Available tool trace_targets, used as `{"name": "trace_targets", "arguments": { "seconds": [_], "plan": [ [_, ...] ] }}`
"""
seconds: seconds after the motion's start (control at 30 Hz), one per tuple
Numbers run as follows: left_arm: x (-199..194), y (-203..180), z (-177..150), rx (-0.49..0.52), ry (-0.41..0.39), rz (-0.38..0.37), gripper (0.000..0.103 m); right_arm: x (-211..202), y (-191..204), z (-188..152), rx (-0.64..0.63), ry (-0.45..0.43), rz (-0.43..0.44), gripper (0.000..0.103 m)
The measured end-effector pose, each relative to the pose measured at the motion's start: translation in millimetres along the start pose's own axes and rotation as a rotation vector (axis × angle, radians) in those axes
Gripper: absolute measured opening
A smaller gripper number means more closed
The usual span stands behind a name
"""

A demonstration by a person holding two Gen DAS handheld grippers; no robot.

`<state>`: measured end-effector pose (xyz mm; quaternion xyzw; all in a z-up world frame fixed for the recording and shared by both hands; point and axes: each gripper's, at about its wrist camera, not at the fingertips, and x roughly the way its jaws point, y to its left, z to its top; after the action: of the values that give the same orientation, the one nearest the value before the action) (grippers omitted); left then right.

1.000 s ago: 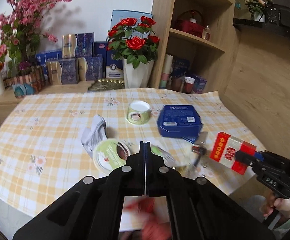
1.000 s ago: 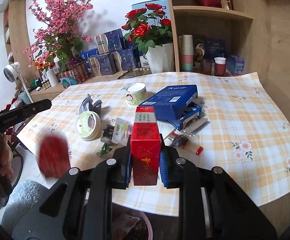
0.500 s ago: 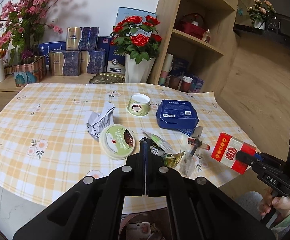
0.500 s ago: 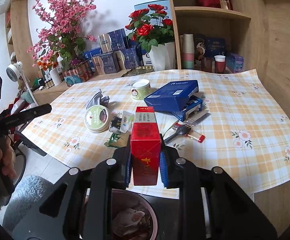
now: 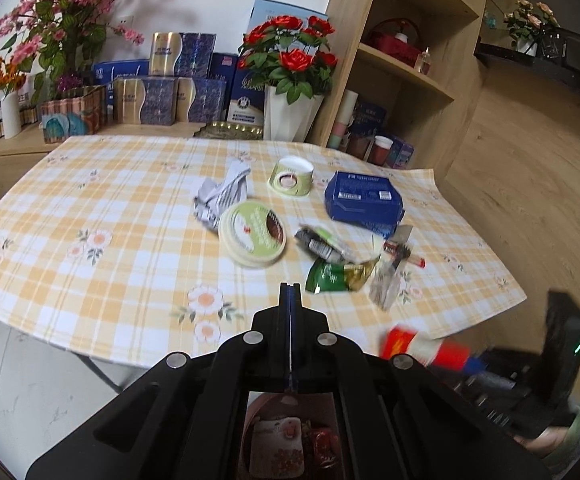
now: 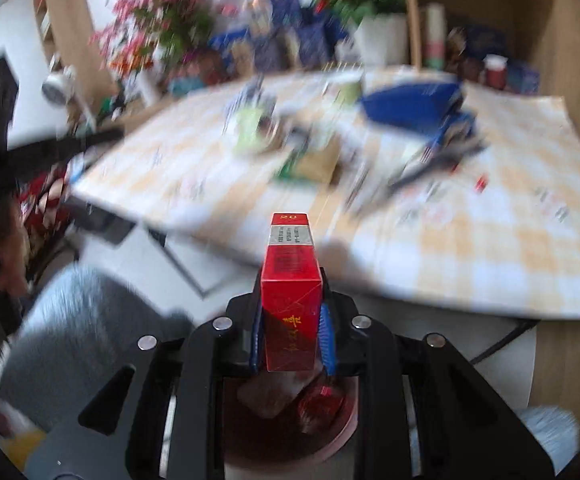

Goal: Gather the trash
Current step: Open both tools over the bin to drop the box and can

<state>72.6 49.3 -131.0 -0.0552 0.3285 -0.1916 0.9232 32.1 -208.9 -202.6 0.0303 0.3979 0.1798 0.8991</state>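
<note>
- Left gripper (image 5: 290, 292), fingers pressed together on nothing, hangs over the near edge of the yellow checked tablecloth (image 5: 89, 216).
- Ahead of its tips: a round green-lidded tub (image 5: 252, 236), a green foil wrapper (image 5: 336, 276), a blue flat box (image 5: 364, 204).
- Beneath it, a round bin (image 5: 290, 436) holds wrappers.
- Right gripper (image 6: 290, 320) clamps an upright red cigarette pack (image 6: 291, 300) just above the bin's rim (image 6: 342, 432); the table is blurred.

Left wrist view: looks forward and down along left hand-held gripper (image 5: 290, 292), off near edge of surface (image 5: 89, 208), facing shelf wall. Right wrist view: steeper downward pitch, heavily blurred, lower. Shared: surface, trash bin (image 6: 342, 436) directly below both, each other's hand-held gripper at frame edge.
</note>
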Motion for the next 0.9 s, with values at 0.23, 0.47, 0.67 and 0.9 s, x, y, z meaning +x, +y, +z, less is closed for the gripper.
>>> {"name": "trace_targets", "arguments": {
  "seconds": [0.23, 0.47, 0.67, 0.9],
  "plan": [
    [9.1, -1.6, -26.2, 0.013, 0.044, 0.021, 0.0, 52.2, 16.6, -38.9, -0.045, 0.196, 0.02, 0.025],
    [14.4, 2.2, -33.2, -0.005, 0.055, 0.031, 0.001, 77.4, 11.3, -49.6, -0.014, 0.293, 0.017, 0.027],
    [14.6, 4.0, -30.5, -0.01, 0.041, 0.048, 0.042, 75.5, 8.4, -46.7, 0.007, 0.277, 0.002, 0.077],
    [15.7, 0.3, -20.3, 0.018, 0.009, 0.098, 0.083, 49.7, 2.9, -27.4, 0.012, 0.171, -0.093, 0.097]
  ]
}}
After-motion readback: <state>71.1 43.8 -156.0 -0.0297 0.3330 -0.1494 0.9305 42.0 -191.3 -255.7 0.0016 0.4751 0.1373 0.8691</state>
